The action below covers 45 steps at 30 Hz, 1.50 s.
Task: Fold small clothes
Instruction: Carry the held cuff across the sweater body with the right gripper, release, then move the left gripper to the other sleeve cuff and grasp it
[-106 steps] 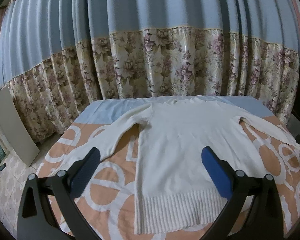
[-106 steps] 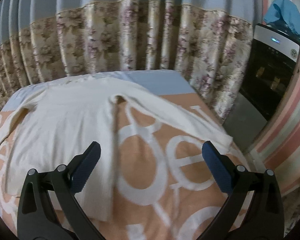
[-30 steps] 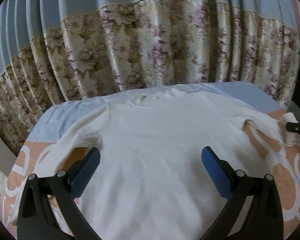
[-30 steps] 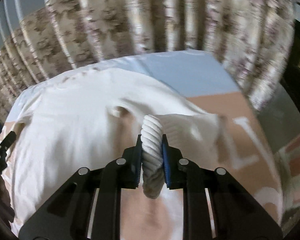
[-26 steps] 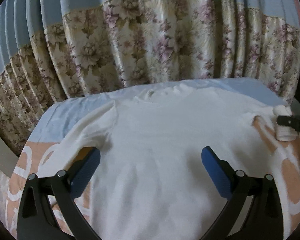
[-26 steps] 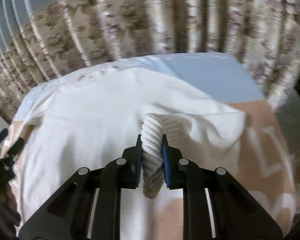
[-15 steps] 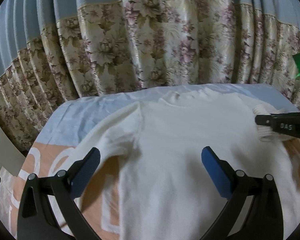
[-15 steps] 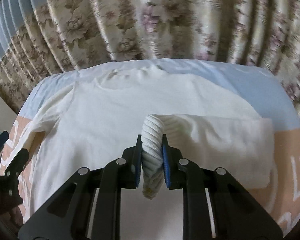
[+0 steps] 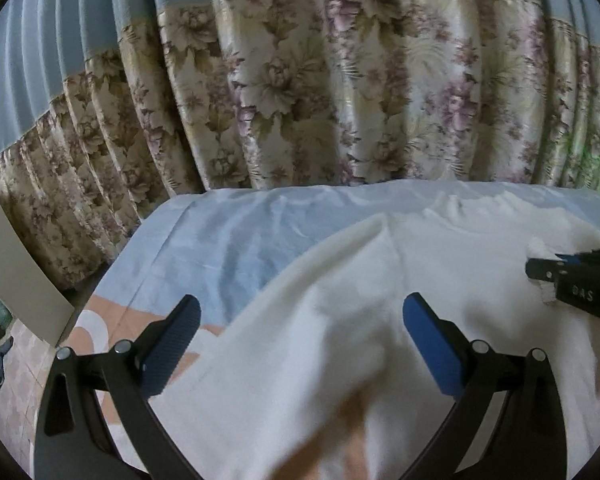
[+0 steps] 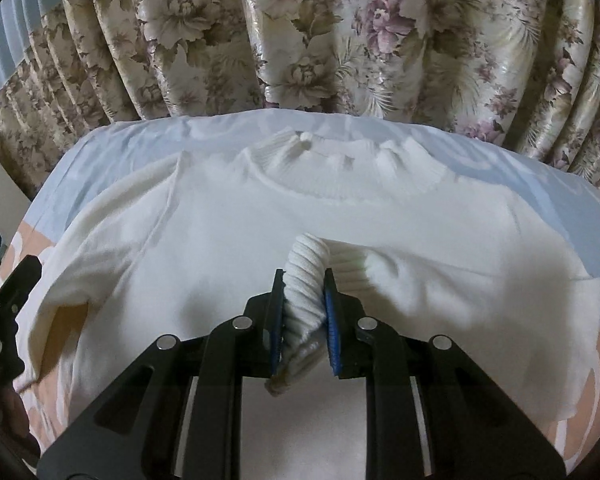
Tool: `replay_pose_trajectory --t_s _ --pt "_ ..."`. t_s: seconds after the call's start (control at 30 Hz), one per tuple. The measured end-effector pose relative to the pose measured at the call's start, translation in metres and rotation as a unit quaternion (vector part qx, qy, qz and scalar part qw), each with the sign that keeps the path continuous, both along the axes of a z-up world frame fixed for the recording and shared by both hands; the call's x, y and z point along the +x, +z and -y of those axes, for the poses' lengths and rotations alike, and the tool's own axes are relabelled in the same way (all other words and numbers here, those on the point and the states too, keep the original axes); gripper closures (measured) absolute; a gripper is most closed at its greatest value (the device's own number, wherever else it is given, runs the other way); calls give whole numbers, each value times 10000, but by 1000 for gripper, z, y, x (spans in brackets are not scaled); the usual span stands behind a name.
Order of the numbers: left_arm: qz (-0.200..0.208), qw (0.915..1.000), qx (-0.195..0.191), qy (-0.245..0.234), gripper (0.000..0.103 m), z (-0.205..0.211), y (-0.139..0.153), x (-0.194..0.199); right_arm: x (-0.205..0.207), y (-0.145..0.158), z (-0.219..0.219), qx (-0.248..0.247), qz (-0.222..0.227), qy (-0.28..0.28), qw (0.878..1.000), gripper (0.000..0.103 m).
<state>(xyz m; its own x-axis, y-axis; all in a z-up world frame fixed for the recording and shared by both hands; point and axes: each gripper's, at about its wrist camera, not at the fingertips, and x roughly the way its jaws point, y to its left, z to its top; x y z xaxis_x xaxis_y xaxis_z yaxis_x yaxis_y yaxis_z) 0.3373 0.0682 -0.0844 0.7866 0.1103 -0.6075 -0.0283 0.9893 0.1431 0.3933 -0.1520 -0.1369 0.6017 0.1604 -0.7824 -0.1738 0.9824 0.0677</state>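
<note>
A white knit sweater [image 10: 228, 240] lies flat on the bed, collar [image 10: 340, 156] toward the curtain. My right gripper [image 10: 303, 304] is shut on the ribbed cuff [image 10: 306, 272] of the right sleeve [image 10: 480, 292], which is folded across the chest. In the left wrist view the right gripper [image 9: 540, 270] enters from the right with the cuff. My left gripper [image 9: 300, 340] is open and empty above the sweater's left shoulder and sleeve [image 9: 300, 320].
The bed has a light blue sheet [image 9: 228, 236] at the far end and an orange and white cover [image 9: 120, 324]. A flowered curtain [image 9: 340, 100] hangs close behind. A grey board [image 9: 16, 264] leans at the left by the floor.
My right gripper has carried the cuff left across the chest, folding the sleeve over the body. My left gripper has shifted left toward the left shoulder and sleeve, still open.
</note>
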Motion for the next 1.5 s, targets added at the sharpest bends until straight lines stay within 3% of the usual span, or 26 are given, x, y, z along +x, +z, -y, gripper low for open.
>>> replay_pose_trajectory --t_s 0.3,0.67,0.8,0.87,1.2,1.5 --pt "-167 9997 13 168 2 -33 -12 28 21 -3 -61 38 63 156 9999 85" --pt "-107 9992 -64 382 2 -67 -9 19 43 -4 -121 26 -44 456 9989 82" --pt "-84 9990 -119 429 2 -72 -6 16 37 -6 -126 7 -63 591 9982 72" --pt "-83 9988 -149 464 2 -75 -5 13 32 -6 -127 -116 28 582 9982 62" --pt "-74 9977 -256 625 2 -96 10 -13 0 23 -118 -657 455 -91 9968 53" --pt "-26 9972 -419 613 2 -106 21 -48 -41 55 -112 -566 787 -165 9952 29"
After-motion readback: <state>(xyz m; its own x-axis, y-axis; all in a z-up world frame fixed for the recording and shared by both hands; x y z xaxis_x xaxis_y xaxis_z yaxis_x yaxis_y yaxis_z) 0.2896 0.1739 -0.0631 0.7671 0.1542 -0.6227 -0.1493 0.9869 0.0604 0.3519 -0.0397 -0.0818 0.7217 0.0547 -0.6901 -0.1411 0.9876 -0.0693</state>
